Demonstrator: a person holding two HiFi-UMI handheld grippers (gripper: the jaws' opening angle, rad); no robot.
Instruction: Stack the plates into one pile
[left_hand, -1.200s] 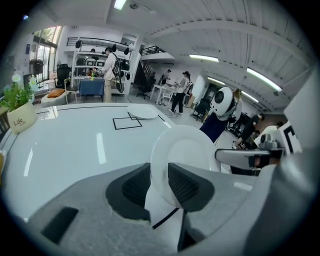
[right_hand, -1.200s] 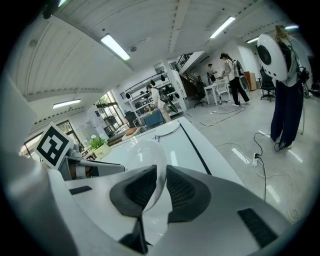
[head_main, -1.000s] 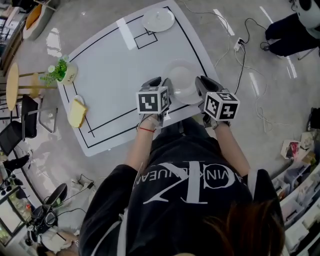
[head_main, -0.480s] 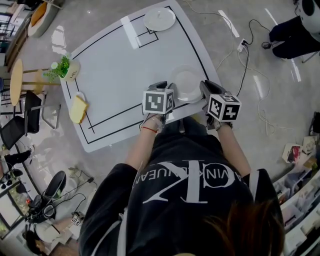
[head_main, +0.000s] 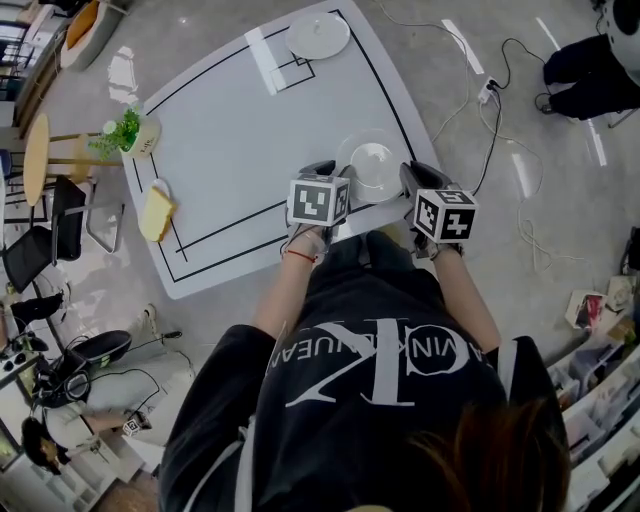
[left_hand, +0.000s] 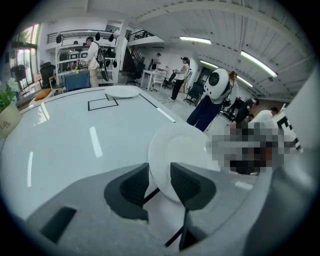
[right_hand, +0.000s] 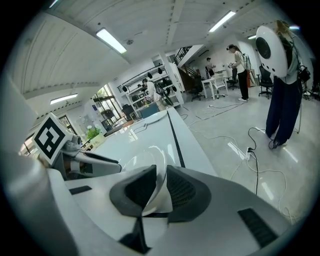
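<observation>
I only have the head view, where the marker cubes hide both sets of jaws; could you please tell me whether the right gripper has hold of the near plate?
Observer: Yes. The right gripper view shows the right gripper with both dark pads pressed on the rim of the glossy white round plate.
Operator: Thank you. And the left one?
Observer: The left gripper has its jaws opening. The same plate's rim stands between them, with a gap at the left-hand pad.
Operator: Is anyone near the table's far end?
Observer: In the left gripper view, a person in a white top stands by shelves well beyond the white table.
</observation>
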